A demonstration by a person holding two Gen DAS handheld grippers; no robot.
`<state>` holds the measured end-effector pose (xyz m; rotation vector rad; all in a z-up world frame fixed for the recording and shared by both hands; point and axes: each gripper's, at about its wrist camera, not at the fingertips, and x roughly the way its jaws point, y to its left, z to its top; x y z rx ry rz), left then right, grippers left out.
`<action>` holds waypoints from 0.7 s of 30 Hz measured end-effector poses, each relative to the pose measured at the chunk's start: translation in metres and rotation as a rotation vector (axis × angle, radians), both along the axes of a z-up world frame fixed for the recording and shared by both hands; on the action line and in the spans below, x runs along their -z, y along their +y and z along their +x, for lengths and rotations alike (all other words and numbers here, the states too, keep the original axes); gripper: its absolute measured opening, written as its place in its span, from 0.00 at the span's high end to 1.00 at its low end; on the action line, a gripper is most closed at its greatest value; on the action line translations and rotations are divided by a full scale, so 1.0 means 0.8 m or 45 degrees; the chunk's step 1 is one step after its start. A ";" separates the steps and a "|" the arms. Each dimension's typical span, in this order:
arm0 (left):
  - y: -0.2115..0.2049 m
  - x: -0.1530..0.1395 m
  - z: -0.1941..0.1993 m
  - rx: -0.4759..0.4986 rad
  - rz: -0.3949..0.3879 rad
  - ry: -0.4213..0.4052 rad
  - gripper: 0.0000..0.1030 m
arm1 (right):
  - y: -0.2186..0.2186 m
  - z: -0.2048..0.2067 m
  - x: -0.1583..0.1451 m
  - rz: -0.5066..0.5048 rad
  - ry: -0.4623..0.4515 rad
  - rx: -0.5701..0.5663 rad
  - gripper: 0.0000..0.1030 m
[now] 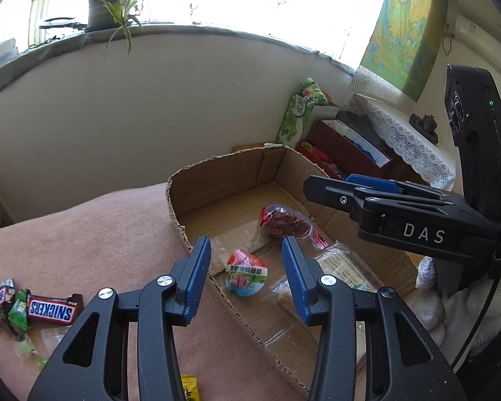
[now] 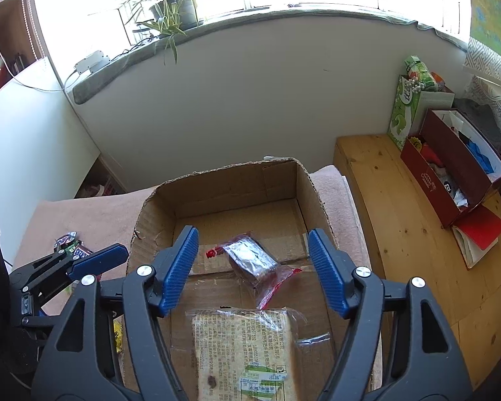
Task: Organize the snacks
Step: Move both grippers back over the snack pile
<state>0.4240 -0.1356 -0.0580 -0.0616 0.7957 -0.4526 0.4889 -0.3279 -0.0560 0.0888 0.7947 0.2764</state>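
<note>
Left tongs (image 1: 246,269) spread wide, gripping nothing, poised above a small round red-and-green snack pack (image 1: 246,272) on the floor of the cardboard box (image 2: 217,183). Right tongs (image 2: 252,269) likewise released over the same box, above a dark snack in clear red-edged wrap (image 2: 252,262) and a clear-wrapped bread slice (image 2: 247,351). Outside the box, on the pink blanket (image 1: 93,234): a Snickers bar (image 1: 51,310) among other loose sweets.

Black hand-held gripper (image 1: 245,254) frames, ribbed blue pads (image 1: 197,277), silver screws, white "DAS" lettering.
</note>
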 end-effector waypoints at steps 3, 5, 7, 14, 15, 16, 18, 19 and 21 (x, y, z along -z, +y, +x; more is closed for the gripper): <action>0.005 -0.004 -0.004 -0.004 -0.008 -0.014 0.58 | 0.000 -0.004 -0.002 -0.005 -0.005 0.003 0.31; 0.010 -0.007 -0.008 -0.012 -0.011 -0.023 0.58 | 0.000 -0.008 -0.005 -0.009 -0.012 0.002 0.31; 0.017 -0.011 -0.012 -0.024 -0.015 -0.028 0.58 | 0.001 -0.013 -0.009 -0.010 -0.024 0.001 0.31; 0.051 -0.033 -0.042 -0.051 -0.035 -0.077 0.58 | 0.011 -0.045 -0.028 0.018 -0.062 -0.029 0.31; 0.057 -0.036 -0.047 -0.057 -0.037 -0.086 0.58 | 0.014 -0.051 -0.030 0.022 -0.068 -0.039 0.31; 0.064 -0.040 -0.053 -0.063 -0.037 -0.096 0.58 | 0.017 -0.058 -0.033 0.025 -0.074 -0.050 0.31; 0.080 -0.044 -0.065 -0.082 -0.042 -0.112 0.58 | 0.026 -0.073 -0.037 0.027 -0.087 -0.074 0.31; 0.090 -0.045 -0.070 -0.091 -0.048 -0.113 0.58 | 0.031 -0.081 -0.039 0.028 -0.094 -0.090 0.31; 0.107 -0.045 -0.080 -0.112 -0.057 -0.112 0.58 | 0.043 -0.097 -0.040 0.026 -0.107 -0.122 0.31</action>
